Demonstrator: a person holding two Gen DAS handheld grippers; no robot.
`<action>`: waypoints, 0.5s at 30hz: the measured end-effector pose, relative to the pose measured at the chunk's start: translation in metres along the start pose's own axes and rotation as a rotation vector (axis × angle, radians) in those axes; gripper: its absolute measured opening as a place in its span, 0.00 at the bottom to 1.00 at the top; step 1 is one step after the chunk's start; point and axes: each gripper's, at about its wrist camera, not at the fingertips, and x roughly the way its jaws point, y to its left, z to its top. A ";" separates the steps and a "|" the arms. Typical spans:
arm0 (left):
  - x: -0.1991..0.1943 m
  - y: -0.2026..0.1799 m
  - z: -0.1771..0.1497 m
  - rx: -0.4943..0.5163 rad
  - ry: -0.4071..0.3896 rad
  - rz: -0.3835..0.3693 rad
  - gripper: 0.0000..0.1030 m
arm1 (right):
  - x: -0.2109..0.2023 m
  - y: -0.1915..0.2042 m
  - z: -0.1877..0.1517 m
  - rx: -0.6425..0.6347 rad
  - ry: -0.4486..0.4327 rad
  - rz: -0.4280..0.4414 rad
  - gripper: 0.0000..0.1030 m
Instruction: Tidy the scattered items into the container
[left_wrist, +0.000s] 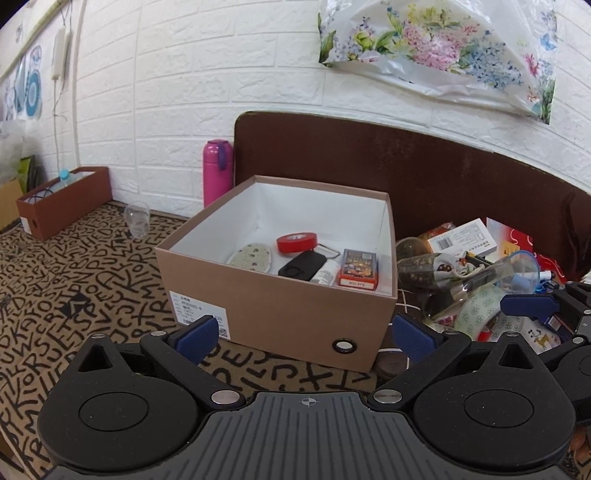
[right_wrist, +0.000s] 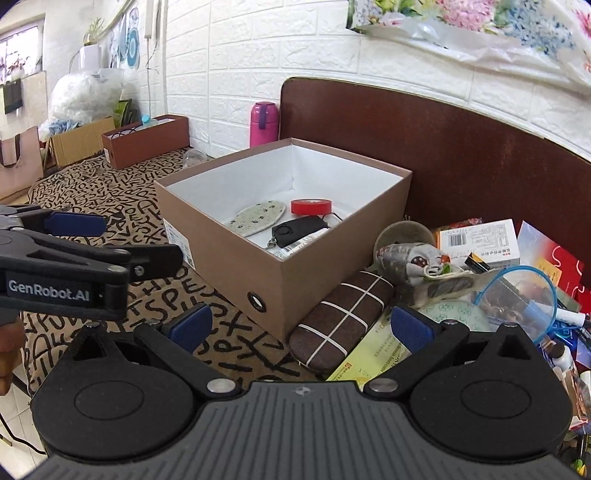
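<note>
An open brown box (left_wrist: 273, 306) with a white inside stands on the letter-patterned cloth. In it lie a red tape roll (left_wrist: 297, 242), a spotted oval pad (left_wrist: 251, 256), a black key fob (left_wrist: 301, 266), a white tube and a red card pack (left_wrist: 358, 271). My left gripper (left_wrist: 304, 336) is open and empty just before the box's near wall. My right gripper (right_wrist: 301, 328) is open and empty over a brown case with white grid lines (right_wrist: 341, 321), to the right of the box (right_wrist: 317, 273). The pile of scattered items begins there.
The pile holds a grey plush pouch (right_wrist: 413, 262), a barcode box (right_wrist: 480, 240), a blue-rimmed clear cup (right_wrist: 517, 299), a patterned tape roll (left_wrist: 487, 314) and a yellow-green packet (right_wrist: 373, 354). A pink flask (left_wrist: 218, 170), a tumbler (left_wrist: 137, 218), a small brown box (left_wrist: 62, 199) and a brown board (left_wrist: 443, 177) stand behind.
</note>
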 end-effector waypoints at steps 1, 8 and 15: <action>0.001 0.000 0.000 -0.003 0.003 0.003 1.00 | 0.000 0.001 0.000 -0.002 0.001 0.000 0.99; -0.001 -0.001 -0.001 0.005 -0.005 0.008 1.00 | 0.002 0.005 -0.001 -0.013 0.013 -0.007 0.99; 0.000 0.000 -0.002 -0.004 -0.003 -0.013 1.00 | 0.001 0.007 -0.002 -0.017 0.017 -0.004 0.99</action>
